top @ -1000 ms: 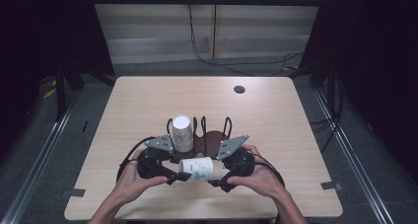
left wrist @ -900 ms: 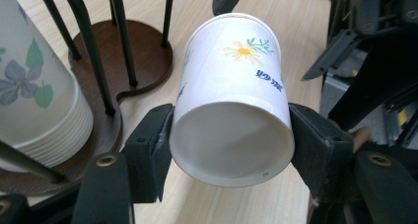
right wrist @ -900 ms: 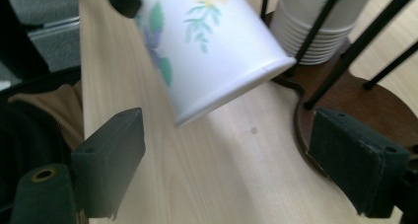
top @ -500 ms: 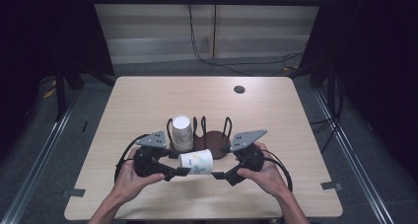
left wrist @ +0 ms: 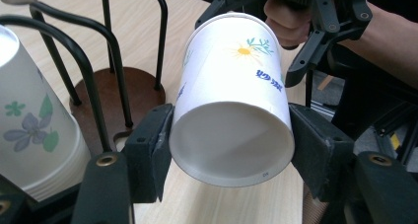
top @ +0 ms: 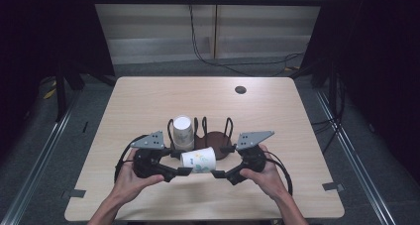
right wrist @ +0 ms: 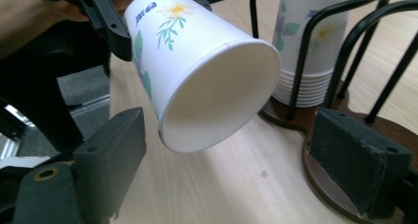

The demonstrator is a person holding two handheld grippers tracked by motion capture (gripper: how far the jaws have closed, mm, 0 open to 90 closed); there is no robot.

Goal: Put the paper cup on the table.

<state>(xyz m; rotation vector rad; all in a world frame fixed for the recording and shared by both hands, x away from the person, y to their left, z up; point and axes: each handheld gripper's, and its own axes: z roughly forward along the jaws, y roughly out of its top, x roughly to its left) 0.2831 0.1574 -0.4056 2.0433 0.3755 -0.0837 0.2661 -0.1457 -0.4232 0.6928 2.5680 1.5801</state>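
Observation:
A white paper cup (top: 199, 160) printed with flowers lies sideways in the air between my two grippers. My left gripper (top: 179, 161) is shut on its base end, and that base (left wrist: 231, 150) faces the left gripper view with a pad pressed on each side. My right gripper (top: 220, 161) is open. Its jaws stand wide on either side of the cup's open mouth (right wrist: 217, 98) without touching it. Just behind, a stack of upturned cups (top: 182, 131) sits in the left bay of a black wire holder on a brown base (top: 218, 138).
The holder's right bay (top: 223, 128) has only its wire loops. A dark round grommet (top: 240, 90) sits near the table's far edge. The table's front edge runs just below the person's hands (top: 270, 178). Cables lie on the floor behind the table.
The two grippers have drawn slightly apart and the cup has risen a little. The right gripper's jaws now stand off the cup's mouth.

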